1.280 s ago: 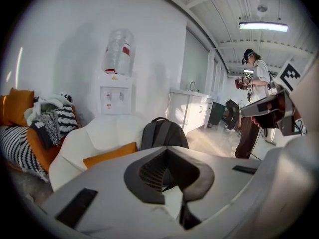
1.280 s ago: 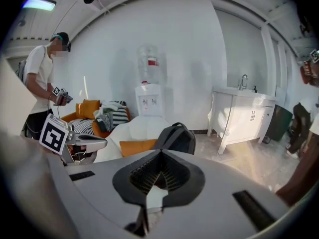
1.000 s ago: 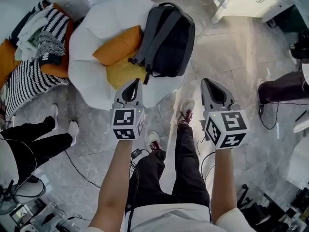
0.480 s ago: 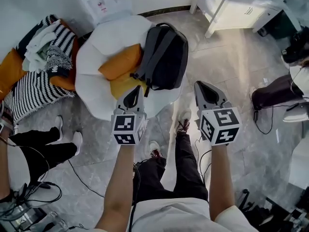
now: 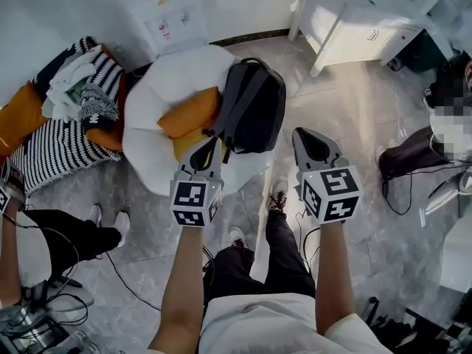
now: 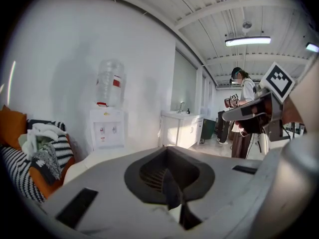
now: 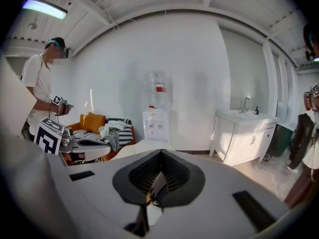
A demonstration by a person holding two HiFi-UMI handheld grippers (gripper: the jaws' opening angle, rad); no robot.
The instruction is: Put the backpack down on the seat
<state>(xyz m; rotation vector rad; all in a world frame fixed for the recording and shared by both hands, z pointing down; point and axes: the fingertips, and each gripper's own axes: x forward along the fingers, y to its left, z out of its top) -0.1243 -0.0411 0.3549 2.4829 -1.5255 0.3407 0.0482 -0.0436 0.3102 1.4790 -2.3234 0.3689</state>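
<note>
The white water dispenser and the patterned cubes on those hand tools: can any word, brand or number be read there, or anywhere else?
No text here can be read.
White water dispenser: front stickers, too blurred to read.
Clear water bottle: red label, too small to read.
Left tool and right tool: cubes show black-and-white square patterns, no letters or digits.

Indoor studio dressed as a living space. Evidence: bottled water dispenser (image 7: 155, 114), white sink cabinet (image 7: 246, 138), cushioned sofa (image 5: 44, 135) and white beanbag seat (image 5: 158, 102) on marble-look floor tiles (image 5: 346, 109). Exposed ceiling beams (image 6: 219, 14), tube light (image 6: 247, 41), loose cables (image 5: 59, 290). 1 other person (image 6: 242, 91) carries marker-cube gear.
</note>
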